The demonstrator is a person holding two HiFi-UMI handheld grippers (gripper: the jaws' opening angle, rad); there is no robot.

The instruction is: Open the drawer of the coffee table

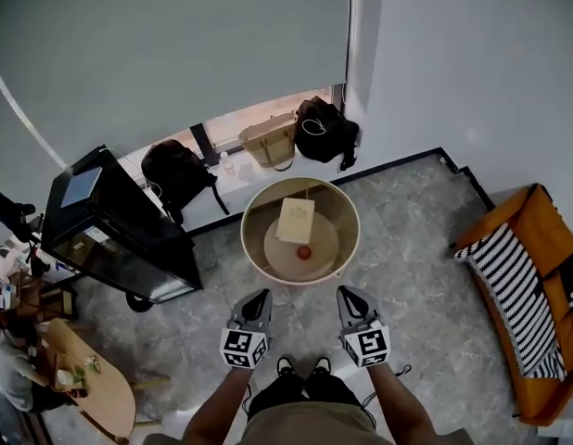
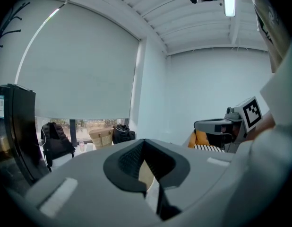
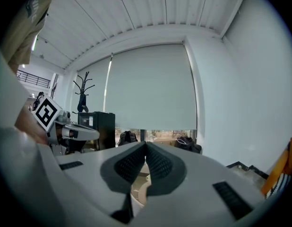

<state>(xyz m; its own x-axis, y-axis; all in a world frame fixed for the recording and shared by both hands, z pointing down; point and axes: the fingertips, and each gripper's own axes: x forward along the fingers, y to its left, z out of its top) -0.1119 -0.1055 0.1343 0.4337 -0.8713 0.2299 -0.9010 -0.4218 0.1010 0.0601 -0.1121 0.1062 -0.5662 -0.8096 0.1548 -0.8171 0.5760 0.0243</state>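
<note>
We are holding left tongs and right tongs shut, empty, near the table; its drawer likely slides lightly, gripped by its front.

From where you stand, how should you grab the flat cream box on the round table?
Take the flat cream box across its two long sides, coming straight down from above. It lies flat inside the raised rim of the round beige table, so a sideways reach would probably hit that rim.

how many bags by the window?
3: black backpack on the left, tan tote in the middle, black bag right of it. More may be hidden behind the black cabinet.
</note>
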